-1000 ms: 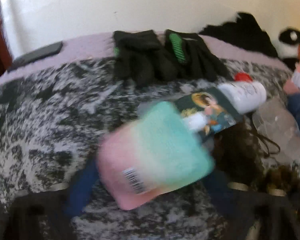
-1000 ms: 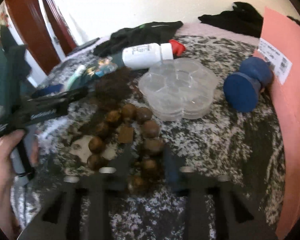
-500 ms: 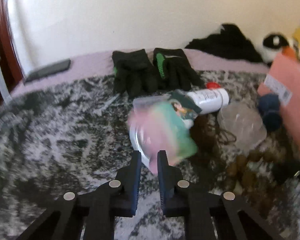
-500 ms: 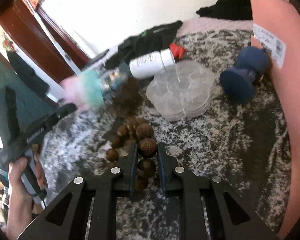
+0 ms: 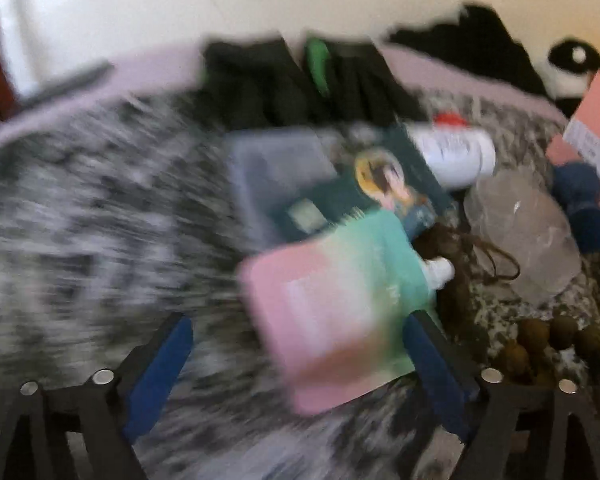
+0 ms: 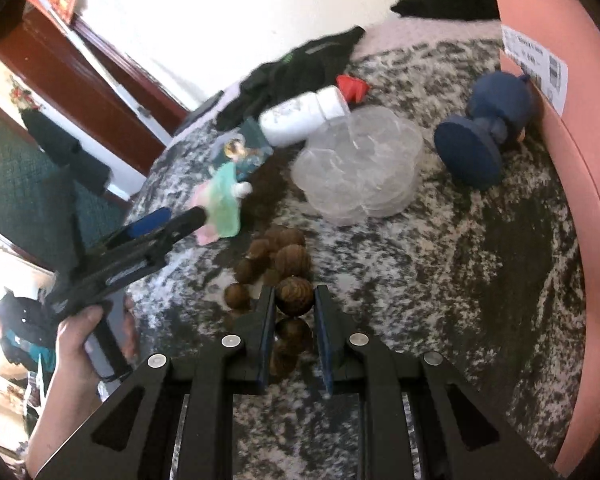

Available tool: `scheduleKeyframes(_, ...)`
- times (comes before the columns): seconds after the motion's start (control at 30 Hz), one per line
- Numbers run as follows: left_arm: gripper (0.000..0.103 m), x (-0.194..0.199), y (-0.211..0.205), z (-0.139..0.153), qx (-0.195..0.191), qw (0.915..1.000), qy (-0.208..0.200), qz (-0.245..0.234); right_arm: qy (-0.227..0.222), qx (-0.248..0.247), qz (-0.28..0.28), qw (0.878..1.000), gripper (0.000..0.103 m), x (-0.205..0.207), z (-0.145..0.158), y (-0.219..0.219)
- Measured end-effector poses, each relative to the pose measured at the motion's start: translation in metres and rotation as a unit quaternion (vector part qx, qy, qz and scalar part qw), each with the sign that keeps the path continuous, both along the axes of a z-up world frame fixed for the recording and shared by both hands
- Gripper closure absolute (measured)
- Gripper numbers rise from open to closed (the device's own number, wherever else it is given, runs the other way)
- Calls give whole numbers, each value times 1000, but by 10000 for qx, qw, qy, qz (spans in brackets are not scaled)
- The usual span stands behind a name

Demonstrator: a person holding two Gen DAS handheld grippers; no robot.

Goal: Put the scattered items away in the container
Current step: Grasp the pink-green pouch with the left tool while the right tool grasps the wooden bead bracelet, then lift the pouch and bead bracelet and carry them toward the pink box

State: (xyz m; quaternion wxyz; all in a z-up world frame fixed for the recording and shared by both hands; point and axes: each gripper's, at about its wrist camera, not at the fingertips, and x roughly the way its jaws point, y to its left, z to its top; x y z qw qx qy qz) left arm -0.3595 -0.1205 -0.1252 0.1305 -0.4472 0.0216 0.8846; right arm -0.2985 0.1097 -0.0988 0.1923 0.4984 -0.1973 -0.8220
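The left wrist view is blurred. My left gripper (image 5: 300, 336) is open wide, and a pink and mint tube (image 5: 340, 312) lies between its fingers; whether they touch it I cannot tell. The gripper (image 6: 172, 220) and the tube (image 6: 220, 200) also show in the right wrist view. My right gripper (image 6: 294, 300) is shut on a brown bead (image 6: 295, 300) of a string of wooden beads (image 6: 276, 260). The pink container (image 6: 572, 160) stands at the right, with a blue figurine (image 6: 488, 136) against it.
On the grey mottled blanket (image 6: 460, 280) lie a clear flower-shaped box (image 6: 360, 172), a white bottle (image 6: 300, 120) with a red cap, a picture card (image 5: 380, 192), a clear plastic case (image 5: 276, 172) and black gloves (image 5: 300, 80). A plush penguin (image 5: 576, 64) sits far right.
My left gripper has opened wide around the pink and mint tube. My right gripper has lifted slightly with the bead string between its fingers.
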Motion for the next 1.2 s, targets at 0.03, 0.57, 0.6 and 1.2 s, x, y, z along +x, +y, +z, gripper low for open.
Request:
scheduleKeyframes(0.03,2,-2,7,-4,-59,10000,43,-5,-35,-25,-20,10000,83,-1,-2,3)
scheduleKeyframes(0.57,80,91,19,63,320,9985,421,-102,335,-319,58,9989,83,25,33,12)
scheduleKeyframes(0.6,80,100,19,66,277,9987,421,-90,401,-338,80,9986,83,30,40,12)
scheduleKeyframes(1.2,86,161,26,14,-894,9960,-75,-41,986,-498,227,9936,83,101,119,27)
